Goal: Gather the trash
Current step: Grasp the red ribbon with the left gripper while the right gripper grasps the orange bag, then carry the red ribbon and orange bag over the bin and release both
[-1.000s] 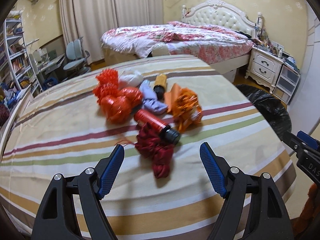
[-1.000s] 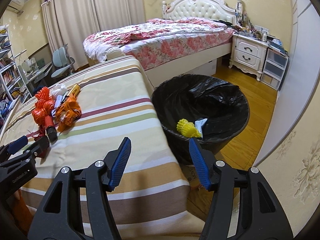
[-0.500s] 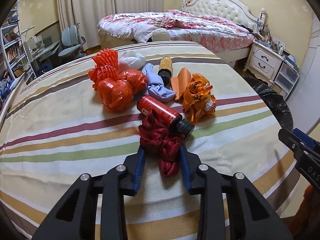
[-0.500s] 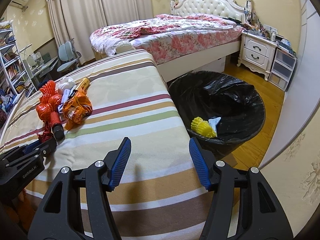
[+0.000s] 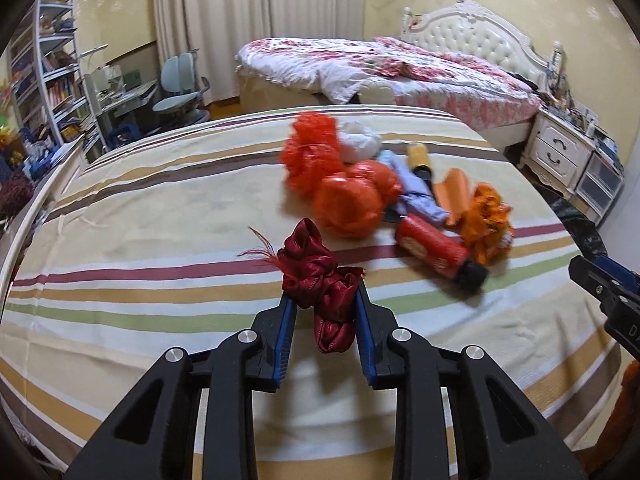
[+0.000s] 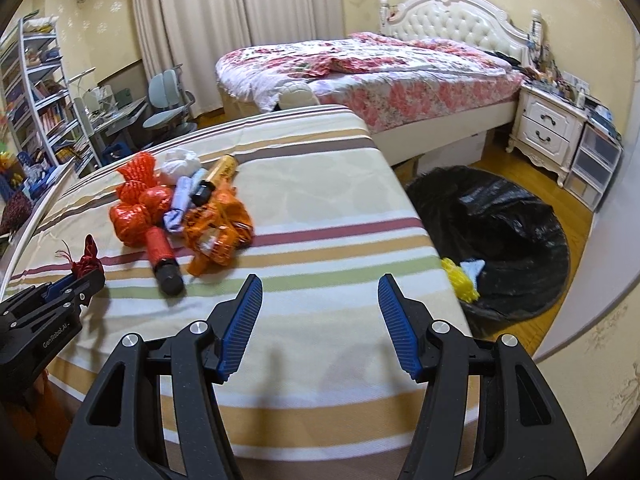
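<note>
The left gripper holds the dark red ribbon, its blue fingers pressed on either side of the bundle. They closed on it within the last second. The ribbon's loops rise above the fingertips and one loop hangs down between them. From the right wrist view the same gripper sits at nine o'clock, with the ribbon poking up from its tips.

The right gripper hangs over the striped bench with nothing between its fingers, which stand about half open.

The rest of the trash lies in a heap on the bench, at about one o'clock from the held ribbon in the left wrist view. A red bottle with a black cap lies on its side nearest the ribbon. Behind it sit an orange mesh ball and a frilly orange mesh piece. A white wad touches the frilly piece. A pale blue wrapper lies between the mesh ball and an orange crumpled bag. A yellow bottle lies at the far side of the heap.

A black-lined bin stands on the floor just beside the bench's edge, at three o'clock in the right wrist view. Inside it lie a yellow item and a light blue scrap, touching.
</note>
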